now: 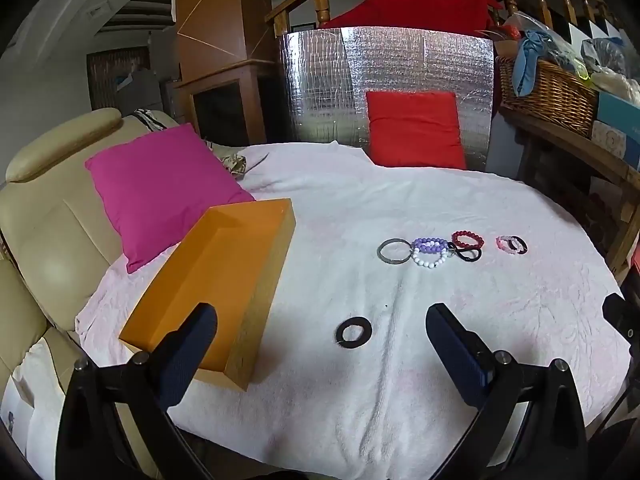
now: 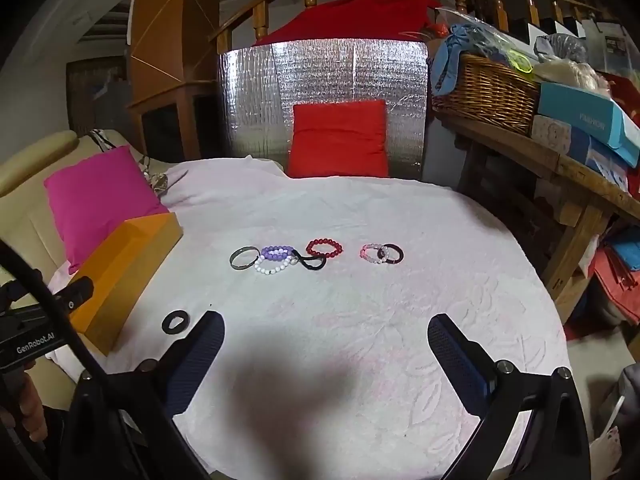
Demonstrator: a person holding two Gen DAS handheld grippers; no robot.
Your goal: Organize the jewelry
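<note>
An open orange box (image 1: 216, 280) lies on the white towel at the left; it also shows in the right wrist view (image 2: 124, 256). A row of jewelry lies mid-table: a metal bangle (image 1: 394, 251), purple and white bead bracelets (image 1: 429, 252), a black hair tie (image 1: 466, 254), a red bead bracelet (image 1: 467, 239), and a pink bracelet with a dark one (image 1: 512, 245). A flat black ring (image 1: 353, 332) lies nearer, apart from the row. My left gripper (image 1: 320, 320) is open and empty above that ring. My right gripper (image 2: 326, 330) is open and empty, short of the row (image 2: 280, 259).
A pink cushion (image 1: 160, 188) leans on the beige sofa behind the box. A red cushion (image 1: 414, 128) stands against a silver foil panel at the back. A wooden shelf with a wicker basket (image 2: 484, 92) and boxes stands at the right.
</note>
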